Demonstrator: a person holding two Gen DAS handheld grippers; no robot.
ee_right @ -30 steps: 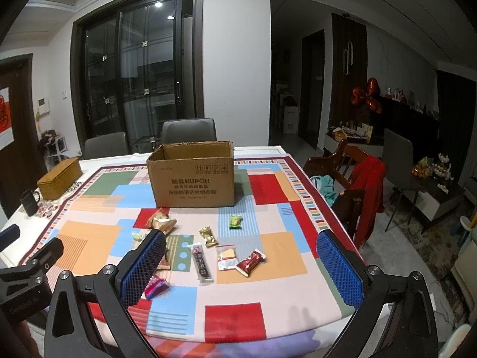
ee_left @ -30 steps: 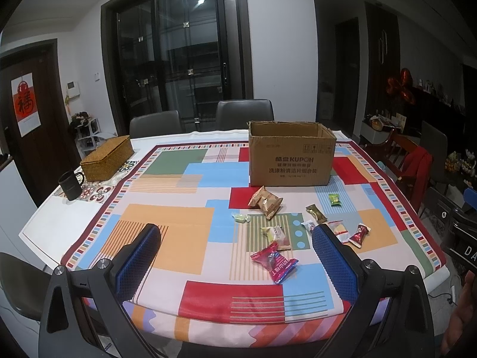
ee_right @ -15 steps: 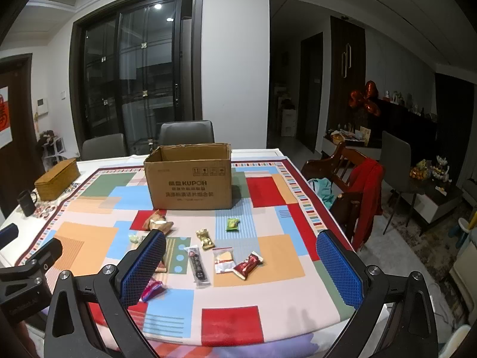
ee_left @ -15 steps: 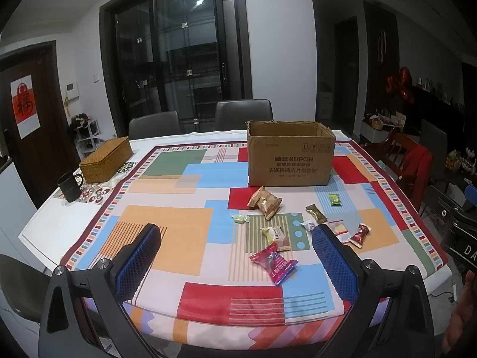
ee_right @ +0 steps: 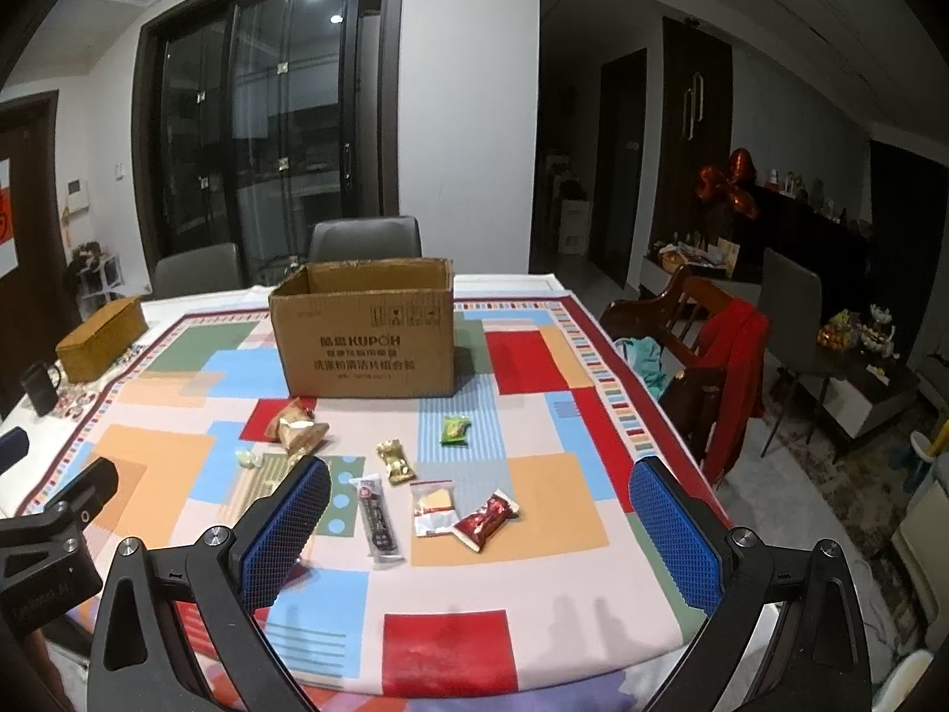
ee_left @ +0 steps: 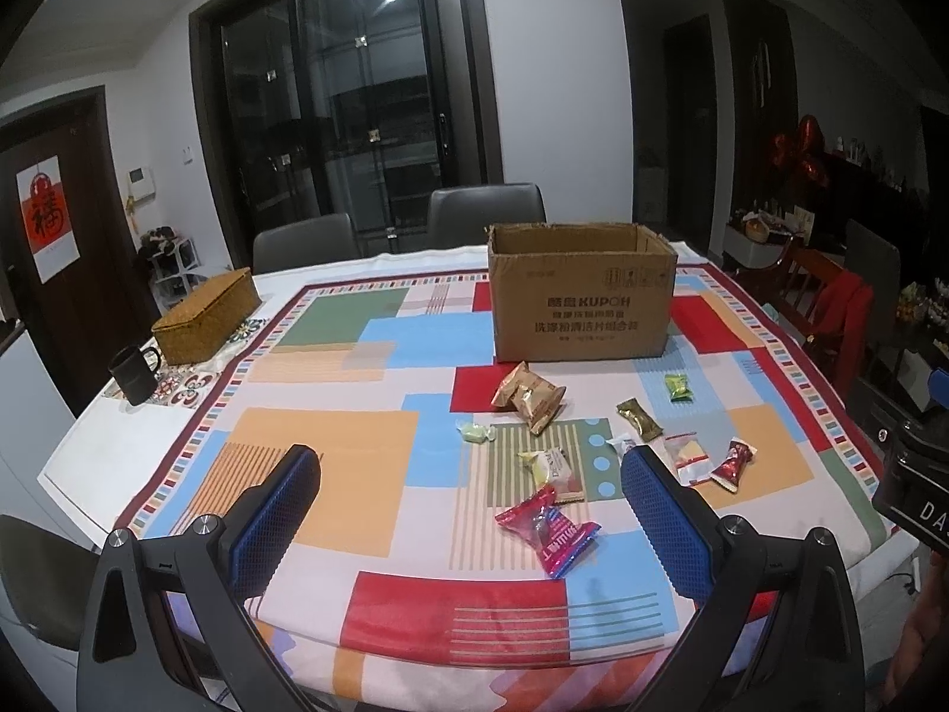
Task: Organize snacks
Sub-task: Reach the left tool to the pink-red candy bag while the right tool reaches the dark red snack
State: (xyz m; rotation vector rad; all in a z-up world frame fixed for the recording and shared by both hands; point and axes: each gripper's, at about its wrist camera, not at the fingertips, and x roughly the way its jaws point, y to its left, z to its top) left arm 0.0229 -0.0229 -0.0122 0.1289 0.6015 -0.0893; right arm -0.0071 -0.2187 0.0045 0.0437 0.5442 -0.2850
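Observation:
An open cardboard box point(ee_left: 581, 308) stands at the far middle of the table; it also shows in the right wrist view point(ee_right: 363, 337). Several small snack packets lie in front of it: two tan packets point(ee_left: 531, 396), a red-blue packet point(ee_left: 548, 531), a green one point(ee_right: 455, 430), a gold one point(ee_right: 394, 461), a black bar point(ee_right: 378, 519), a clear bag point(ee_right: 434, 507) and a red packet point(ee_right: 485, 521). My left gripper point(ee_left: 468, 513) is open and empty above the near edge. My right gripper point(ee_right: 479, 528) is open and empty, to its right.
A colourful patterned cloth point(ee_left: 332, 457) covers the table. A woven box point(ee_left: 207, 314) and a black mug point(ee_left: 133, 374) sit at the far left. Grey chairs point(ee_left: 486, 213) stand behind. A wooden chair with red clothing point(ee_right: 712, 368) stands at the right.
Both grippers have drifted slightly nearer the table and a little higher; the snacks and the box have not moved. Both grippers stay open.

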